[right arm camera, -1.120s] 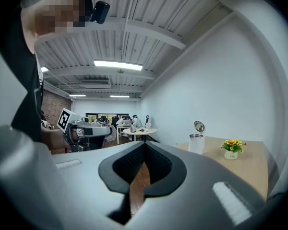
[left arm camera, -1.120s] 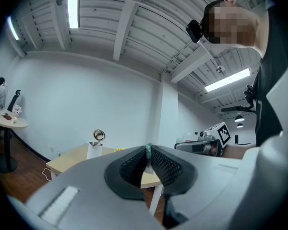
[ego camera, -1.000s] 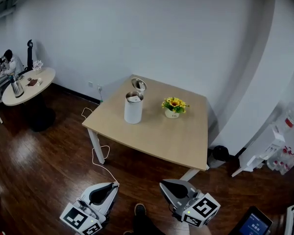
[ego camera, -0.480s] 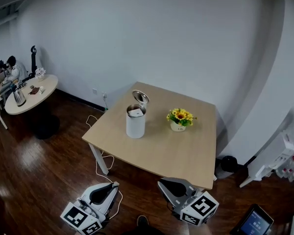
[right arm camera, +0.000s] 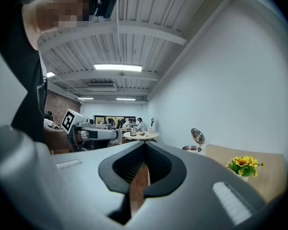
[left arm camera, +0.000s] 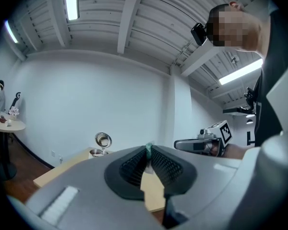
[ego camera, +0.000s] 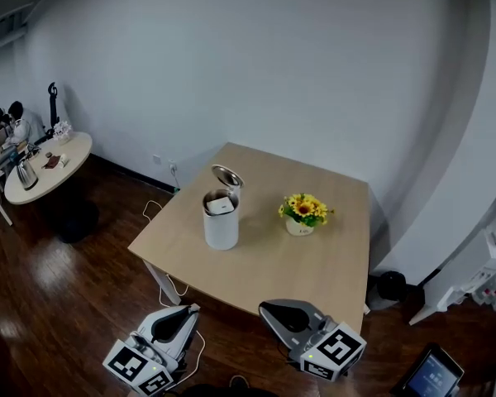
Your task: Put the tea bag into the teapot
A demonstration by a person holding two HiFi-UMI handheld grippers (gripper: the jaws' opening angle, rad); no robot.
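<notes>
A white teapot [ego camera: 221, 220] stands on the wooden table [ego camera: 256, 263] with its lid [ego camera: 226, 176] flipped up. A white patch shows in its mouth; I cannot tell what it is. My left gripper [ego camera: 193, 309] hangs low, just short of the table's near edge. In the left gripper view it [left arm camera: 148, 153] is shut, with a small green bit of the tea bag [left arm camera: 147, 148] pinched at the tips. The teapot [left arm camera: 98, 151] is far ahead of it. My right gripper [ego camera: 265, 307] sits by the near edge. In its own view it [right arm camera: 145, 146] is shut and empty.
A pot of yellow flowers [ego camera: 304, 213] stands right of the teapot. A white cable [ego camera: 160, 282] lies on the floor under the table's left corner. A round table [ego camera: 45, 165] with people is far left. A black bin [ego camera: 390, 285] and a white rack [ego camera: 479, 267] stand right.
The table has drawn closer to both grippers and shifted a little left in the head view. Both grippers stay low and shut.
</notes>
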